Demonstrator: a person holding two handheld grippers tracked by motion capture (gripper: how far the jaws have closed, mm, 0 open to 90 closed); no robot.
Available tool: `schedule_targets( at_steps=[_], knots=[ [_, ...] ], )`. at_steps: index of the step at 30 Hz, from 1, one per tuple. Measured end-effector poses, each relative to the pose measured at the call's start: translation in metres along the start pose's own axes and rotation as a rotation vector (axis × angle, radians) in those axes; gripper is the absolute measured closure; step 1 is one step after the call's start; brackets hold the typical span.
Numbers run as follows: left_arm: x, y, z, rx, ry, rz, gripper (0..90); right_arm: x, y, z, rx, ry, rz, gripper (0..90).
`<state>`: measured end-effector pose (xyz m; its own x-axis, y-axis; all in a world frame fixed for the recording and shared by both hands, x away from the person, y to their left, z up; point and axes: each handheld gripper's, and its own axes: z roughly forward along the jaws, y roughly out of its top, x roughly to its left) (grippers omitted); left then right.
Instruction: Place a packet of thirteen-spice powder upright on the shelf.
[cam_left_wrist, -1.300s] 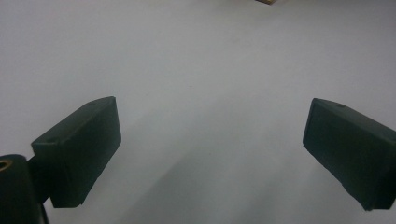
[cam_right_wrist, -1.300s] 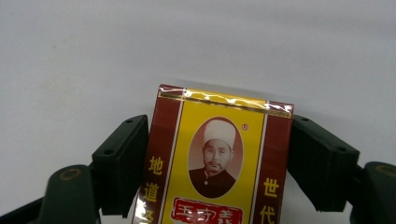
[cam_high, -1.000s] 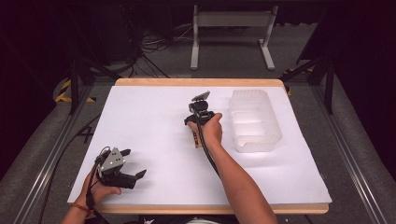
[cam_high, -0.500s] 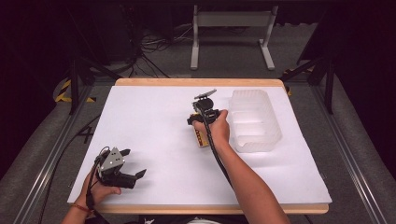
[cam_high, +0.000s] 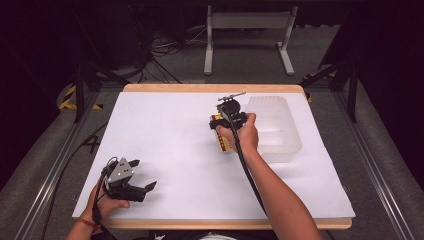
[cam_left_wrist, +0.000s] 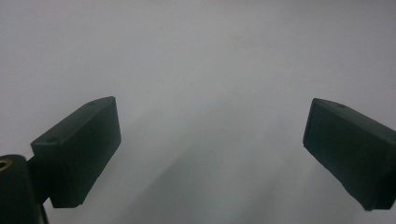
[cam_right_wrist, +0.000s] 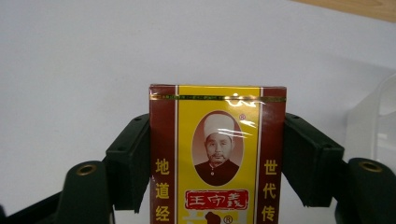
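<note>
In the high view, a white-covered table (cam_high: 170, 150) with a wooden edge stood on a grey floor, with a clear plastic tray (cam_high: 277, 127) near its far right side. The right hand (cam_high: 240, 135) held the right gripper (cam_high: 220, 131) just left of that tray, and a yellow and dark red box (cam_high: 223, 141) showed beneath the hand, partly hidden by it. A black cable (cam_high: 247, 167) trailed back along the forearm. Near the front left corner, the left hand (cam_high: 107, 202) held the left gripper (cam_high: 150, 186) low over the white surface, its jaws pointing right and spread apart. In the left gripper view, the two black jaws stood wide apart with nothing between them, over plain white surface. In the right gripper view, the jaws were clamped against both long sides of the box (cam_right_wrist: 217, 154), which carried a portrait in an oval, red side bands with yellow Chinese characters, and a glossy wrapper. The white table lay behind it, and part of the tray (cam_right_wrist: 373, 126) appeared at the right edge.
</note>
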<state>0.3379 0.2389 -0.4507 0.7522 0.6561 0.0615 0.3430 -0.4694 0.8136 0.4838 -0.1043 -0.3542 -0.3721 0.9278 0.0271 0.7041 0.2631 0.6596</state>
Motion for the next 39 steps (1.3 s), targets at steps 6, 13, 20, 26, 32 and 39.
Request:
schedule_targets(
  at_steps=[6, 13, 20, 26, 32, 39],
  knots=[
    [0.0, 0.0, 0.001, 0.004, 0.003, 0.006, 4.8, -0.011, 0.004, -0.017, -0.071, 0.01, -0.018, 32.6],
    [0.0, 0.0, 0.001, 0.006, 0.003, 0.003, 4.8, -0.03, 0.009, -0.035, -0.122, 0.004, -0.047, 32.6],
    [-0.001, 0.0, 0.003, 0.014, -0.001, 0.006, 4.8, -0.054, 0.012, -0.042, -0.177, -0.059, -0.029, 32.6],
    [-0.001, 0.0, 0.003, 0.016, -0.002, 0.007, 4.8, -0.073, 0.009, -0.039, -0.199, -0.103, 0.004, 32.6],
    [-0.001, 0.0, 0.003, 0.019, -0.002, 0.005, 4.8, -0.088, 0.005, -0.033, -0.208, -0.112, 0.026, 32.6],
    [-0.001, -0.001, 0.003, 0.021, -0.002, 0.004, 4.8, -0.106, 0.001, -0.026, -0.212, -0.13, 0.064, 32.5]
  ],
)
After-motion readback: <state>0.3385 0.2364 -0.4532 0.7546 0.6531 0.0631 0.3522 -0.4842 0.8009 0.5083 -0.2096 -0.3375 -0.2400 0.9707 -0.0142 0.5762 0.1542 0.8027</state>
